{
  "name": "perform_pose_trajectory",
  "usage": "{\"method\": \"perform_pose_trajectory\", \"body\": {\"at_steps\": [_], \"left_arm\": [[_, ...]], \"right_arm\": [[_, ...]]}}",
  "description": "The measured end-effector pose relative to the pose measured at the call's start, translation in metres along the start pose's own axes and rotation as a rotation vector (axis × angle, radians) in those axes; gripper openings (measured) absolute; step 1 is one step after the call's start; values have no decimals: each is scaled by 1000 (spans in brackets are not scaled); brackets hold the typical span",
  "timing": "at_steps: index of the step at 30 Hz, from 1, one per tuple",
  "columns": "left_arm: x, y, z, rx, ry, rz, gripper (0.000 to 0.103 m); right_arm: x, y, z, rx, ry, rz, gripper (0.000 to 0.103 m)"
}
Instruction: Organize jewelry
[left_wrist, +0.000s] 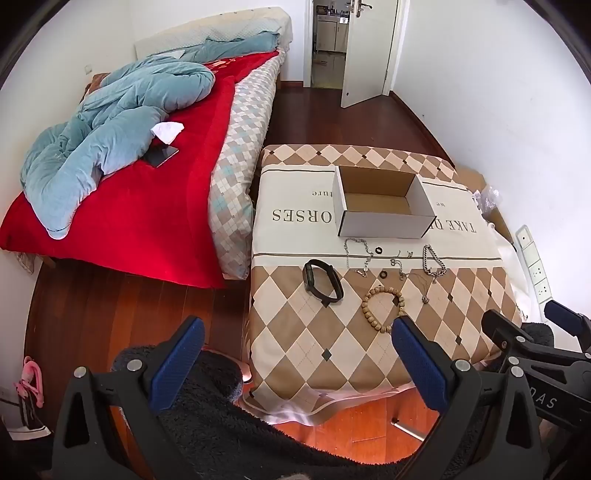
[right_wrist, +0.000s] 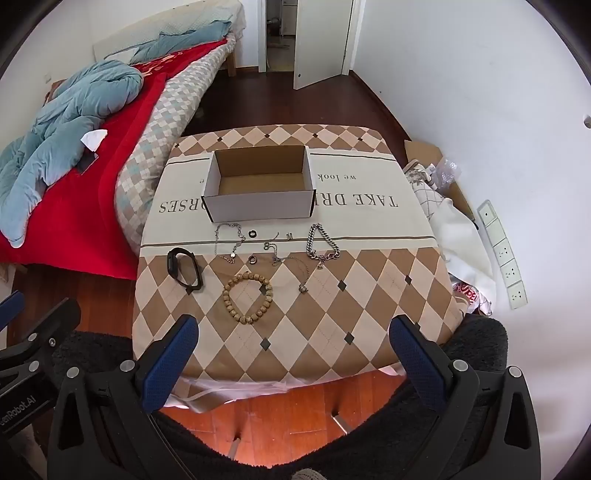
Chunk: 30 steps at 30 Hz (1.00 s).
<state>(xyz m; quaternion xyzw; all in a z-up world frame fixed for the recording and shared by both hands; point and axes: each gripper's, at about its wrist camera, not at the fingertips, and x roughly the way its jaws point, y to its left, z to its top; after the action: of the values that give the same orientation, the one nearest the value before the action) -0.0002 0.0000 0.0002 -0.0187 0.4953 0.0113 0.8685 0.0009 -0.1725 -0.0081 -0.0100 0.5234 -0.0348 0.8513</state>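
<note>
An empty white cardboard box stands on a table draped in a diamond-pattern cloth. In front of the box lie a black smart band, a wooden bead bracelet, a chunky silver chain bracelet, thin silver chains and two small dark rings. My left gripper hovers open over the table's near left corner. My right gripper hovers open above the near edge, nothing between its fingers.
A bed with a red blanket and a blue duvet runs along the table's left side. Bags and cardboard lie by the right wall with a power strip. An open door is at the back. Dark fleece clothing fills the bottom of both views.
</note>
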Motion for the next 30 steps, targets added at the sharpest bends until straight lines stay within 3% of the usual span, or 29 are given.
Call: {"method": "perform_pose_trajectory", "body": {"at_steps": [30], "left_arm": [[-4, 4, -2, 0, -2, 2, 103]], "right_arm": [[-7, 3, 0, -5, -19, -9, 103]]}}
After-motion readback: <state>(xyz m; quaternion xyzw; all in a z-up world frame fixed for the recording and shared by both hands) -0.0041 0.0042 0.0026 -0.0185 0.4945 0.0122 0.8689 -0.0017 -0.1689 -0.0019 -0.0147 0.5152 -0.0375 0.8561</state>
